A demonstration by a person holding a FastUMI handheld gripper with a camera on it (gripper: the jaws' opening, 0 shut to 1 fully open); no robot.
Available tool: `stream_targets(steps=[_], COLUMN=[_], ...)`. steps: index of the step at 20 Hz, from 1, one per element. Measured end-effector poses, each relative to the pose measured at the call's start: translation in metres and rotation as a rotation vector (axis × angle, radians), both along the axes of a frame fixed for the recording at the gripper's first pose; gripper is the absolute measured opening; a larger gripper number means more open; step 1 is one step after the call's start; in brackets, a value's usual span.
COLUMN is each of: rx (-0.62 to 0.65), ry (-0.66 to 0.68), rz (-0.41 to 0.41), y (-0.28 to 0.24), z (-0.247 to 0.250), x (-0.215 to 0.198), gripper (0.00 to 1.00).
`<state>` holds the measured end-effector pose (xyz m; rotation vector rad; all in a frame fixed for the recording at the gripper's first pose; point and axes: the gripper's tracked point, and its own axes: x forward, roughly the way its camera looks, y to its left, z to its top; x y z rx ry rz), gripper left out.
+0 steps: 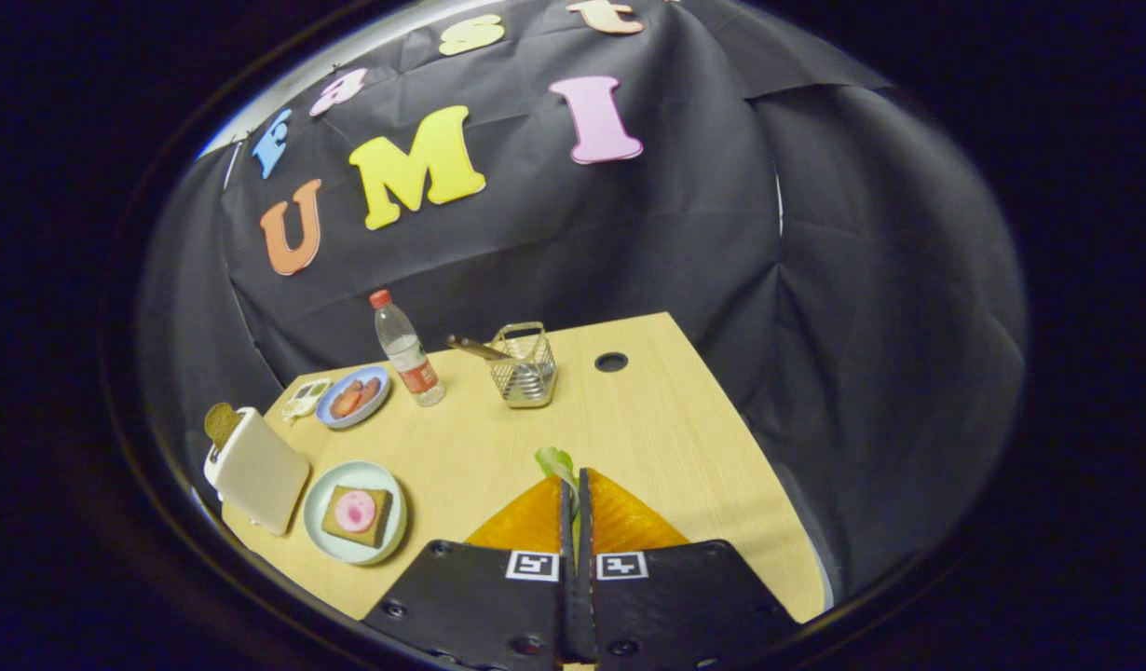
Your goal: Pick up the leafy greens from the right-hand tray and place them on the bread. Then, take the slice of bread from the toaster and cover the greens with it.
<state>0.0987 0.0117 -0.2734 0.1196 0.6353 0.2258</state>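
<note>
My gripper (573, 485) is shut on a leafy green (554, 461), whose pale green edge sticks out just past the fingertips, held above the wooden table (648, 419). Off to the left of the fingers lies a pale plate (317, 522) with a slice of bread (373, 522) carrying a pink round of meat (355, 511). Left of that plate stands a white toaster (256, 471) with a brown slice of bread (221, 424) poking out of its top.
Farther back on the table are a blue plate of food (352, 397), a small tray (305, 396) behind it, a water bottle (407, 352) with a red cap, a wire basket (525, 365) holding a wooden-handled utensil, and a cable hole (611, 362).
</note>
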Motion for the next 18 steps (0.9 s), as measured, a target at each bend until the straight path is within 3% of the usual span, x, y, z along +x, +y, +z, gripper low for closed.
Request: stream_targets(steps=[6,11,18], rx=[0.017,0.018,0.096], ry=[-0.023,-0.032,0.051], rz=[0.006,0.077,0.151], y=[0.087,0.195,0.32], z=[0.041,0.052,0.023], x=[-0.037,-0.074,-0.105], gripper=[0.0,0.0,0.0])
